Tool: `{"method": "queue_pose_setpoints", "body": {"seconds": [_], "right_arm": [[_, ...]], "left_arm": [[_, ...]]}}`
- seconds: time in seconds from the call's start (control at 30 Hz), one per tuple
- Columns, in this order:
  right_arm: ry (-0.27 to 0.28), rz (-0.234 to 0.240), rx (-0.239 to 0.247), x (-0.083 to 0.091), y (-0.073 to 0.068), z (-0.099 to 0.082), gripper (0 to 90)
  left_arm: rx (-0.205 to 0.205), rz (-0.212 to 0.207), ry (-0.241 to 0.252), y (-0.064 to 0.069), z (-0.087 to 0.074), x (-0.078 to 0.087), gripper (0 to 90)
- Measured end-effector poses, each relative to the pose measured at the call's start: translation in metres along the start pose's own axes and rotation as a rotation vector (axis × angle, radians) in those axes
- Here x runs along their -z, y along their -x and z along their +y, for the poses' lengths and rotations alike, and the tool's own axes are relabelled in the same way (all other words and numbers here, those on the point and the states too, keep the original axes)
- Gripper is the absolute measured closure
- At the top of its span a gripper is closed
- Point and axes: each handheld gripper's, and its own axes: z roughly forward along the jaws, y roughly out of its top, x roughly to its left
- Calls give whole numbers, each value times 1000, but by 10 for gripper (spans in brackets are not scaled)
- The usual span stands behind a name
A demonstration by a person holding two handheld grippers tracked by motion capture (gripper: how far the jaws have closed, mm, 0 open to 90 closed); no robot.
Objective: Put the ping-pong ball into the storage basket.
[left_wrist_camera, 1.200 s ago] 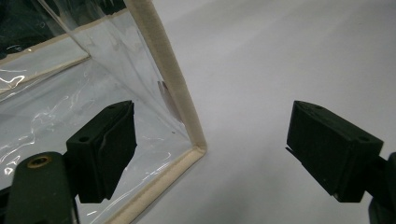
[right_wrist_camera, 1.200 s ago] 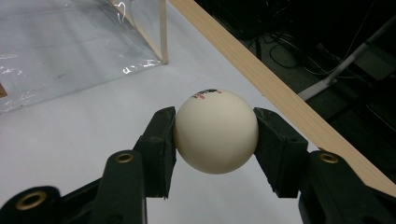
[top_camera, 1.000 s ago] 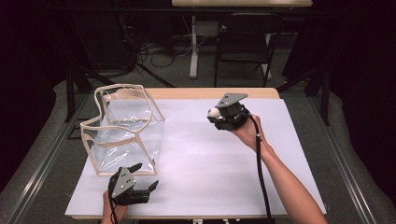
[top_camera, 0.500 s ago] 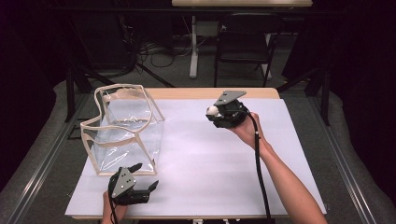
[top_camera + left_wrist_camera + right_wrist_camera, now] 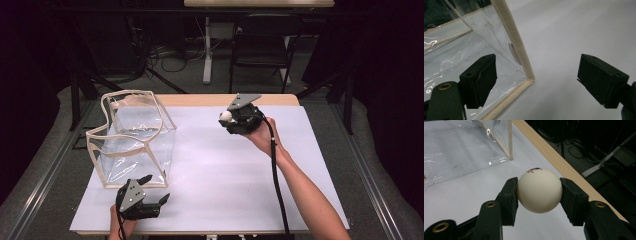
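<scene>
Your right gripper [image 5: 226,118] clamps the white ball [image 5: 539,190] near the surface's [image 5: 225,165] far edge; your left gripper [image 5: 153,189], wide open and empty, rests beside the clear bag's [image 5: 132,137] near corner.

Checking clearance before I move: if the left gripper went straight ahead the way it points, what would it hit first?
Probably the clear bag's tan-edged bottom corner, which lies between the open left gripper's jaws, nearer one; depth is unclear.

cream ball [image 5: 539,190], clear beige-trimmed bag [image 5: 131,137], white table [image 5: 225,170]
</scene>
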Motion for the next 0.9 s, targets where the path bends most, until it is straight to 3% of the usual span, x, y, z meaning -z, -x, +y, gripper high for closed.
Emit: {"method": "queue_pose_setpoints", "body": {"seconds": [0.9], "right_arm": [[3, 23, 20, -9, -3, 17, 514]], "left_arm": [[-2, -6, -1, 0, 0, 0, 162]]}}
